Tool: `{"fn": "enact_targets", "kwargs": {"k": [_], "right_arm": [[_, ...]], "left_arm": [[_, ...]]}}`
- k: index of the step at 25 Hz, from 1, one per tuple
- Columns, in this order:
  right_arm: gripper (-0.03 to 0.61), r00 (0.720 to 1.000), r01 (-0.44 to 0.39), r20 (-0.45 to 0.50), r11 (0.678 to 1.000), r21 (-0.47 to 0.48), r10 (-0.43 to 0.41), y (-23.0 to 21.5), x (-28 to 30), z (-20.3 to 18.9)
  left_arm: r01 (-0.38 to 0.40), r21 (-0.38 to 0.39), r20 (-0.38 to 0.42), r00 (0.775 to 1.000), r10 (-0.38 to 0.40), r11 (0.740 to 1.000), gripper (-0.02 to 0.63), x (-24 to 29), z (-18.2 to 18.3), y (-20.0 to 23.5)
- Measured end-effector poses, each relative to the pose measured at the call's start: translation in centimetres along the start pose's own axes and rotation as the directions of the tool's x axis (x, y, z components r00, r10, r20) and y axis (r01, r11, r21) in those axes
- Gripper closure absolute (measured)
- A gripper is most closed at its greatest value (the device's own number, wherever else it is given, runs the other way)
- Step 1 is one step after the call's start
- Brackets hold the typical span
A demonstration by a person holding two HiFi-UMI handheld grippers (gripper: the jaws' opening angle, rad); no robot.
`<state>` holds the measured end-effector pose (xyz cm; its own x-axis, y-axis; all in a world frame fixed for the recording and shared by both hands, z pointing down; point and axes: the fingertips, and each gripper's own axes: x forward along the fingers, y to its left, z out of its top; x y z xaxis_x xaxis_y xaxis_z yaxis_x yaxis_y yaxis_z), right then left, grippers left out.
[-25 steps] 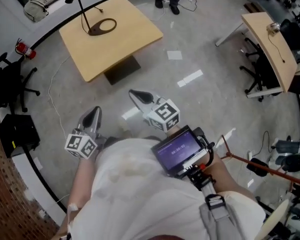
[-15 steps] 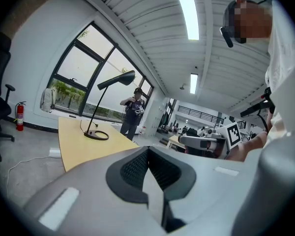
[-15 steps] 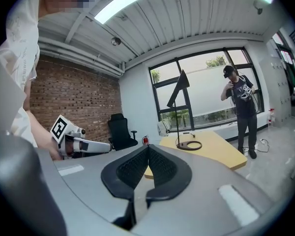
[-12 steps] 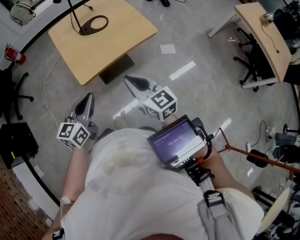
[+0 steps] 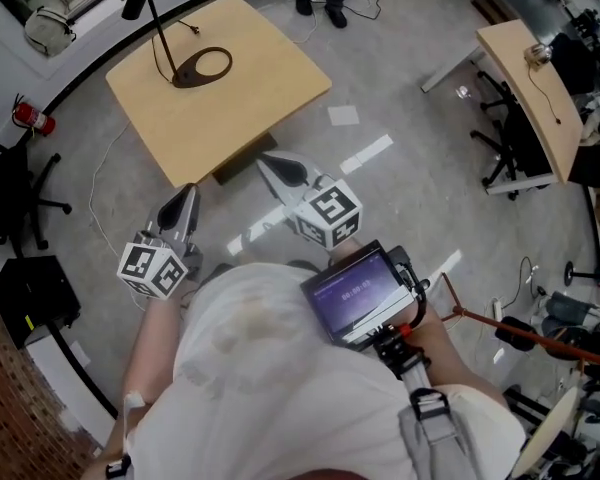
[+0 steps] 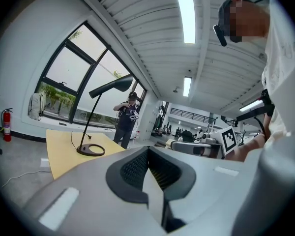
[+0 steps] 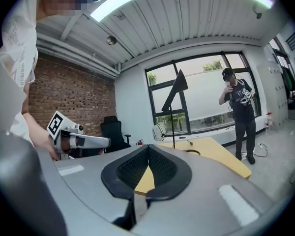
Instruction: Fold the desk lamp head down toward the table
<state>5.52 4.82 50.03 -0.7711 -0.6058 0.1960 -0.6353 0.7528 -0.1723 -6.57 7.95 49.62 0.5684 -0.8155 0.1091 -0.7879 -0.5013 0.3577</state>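
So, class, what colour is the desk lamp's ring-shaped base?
Black; the lamp base shows best in the head view.

No legible text or numbers.

Lamp: desk lamp (image 5: 181, 76) upright on table (image 5: 250, 103), far-left corner, head up high.
L: left gripper (image 5: 187, 192) jaws together, empty, over floor.
R: right gripper (image 5: 266, 162) same, tip by table's near edge.
Chest: lit screen (image 5: 360, 296).
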Motion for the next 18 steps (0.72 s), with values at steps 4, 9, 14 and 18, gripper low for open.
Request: {"fn": "enact_targets", "kwargs": {"k": [4,9,14,18], "right_arm": [[0.565,1.000,-0.001,0.008,1.000,-0.020,0.001,0.0,1.6,1.0],[0.565,1.000,-0.001,0.008,1.000,-0.027,0.001,0.5,3.4,1.6],[0.565,1.000,-0.009,-0.010,0.999,-0.033,0.009,0.8,4.7,1.8],[0.565,0.999,-0.028,-0.039,0.999,-0.024,0.027,1.2,5.6,1.0]], "left_arm": [[-0.011,-0.007,0.022,1.000,0.011,1.000,0.612,0.5,1.0,2.1],[-0.041,-0.030,0.046,0.998,0.042,0.999,0.612,-0.6,1.4,4.7],[-0.062,-0.046,0.053,0.997,0.065,0.997,0.612,-1.3,1.3,6.0],[-0.084,-0.065,0.044,0.995,0.087,0.994,0.612,-1.7,0.7,7.0]]}}
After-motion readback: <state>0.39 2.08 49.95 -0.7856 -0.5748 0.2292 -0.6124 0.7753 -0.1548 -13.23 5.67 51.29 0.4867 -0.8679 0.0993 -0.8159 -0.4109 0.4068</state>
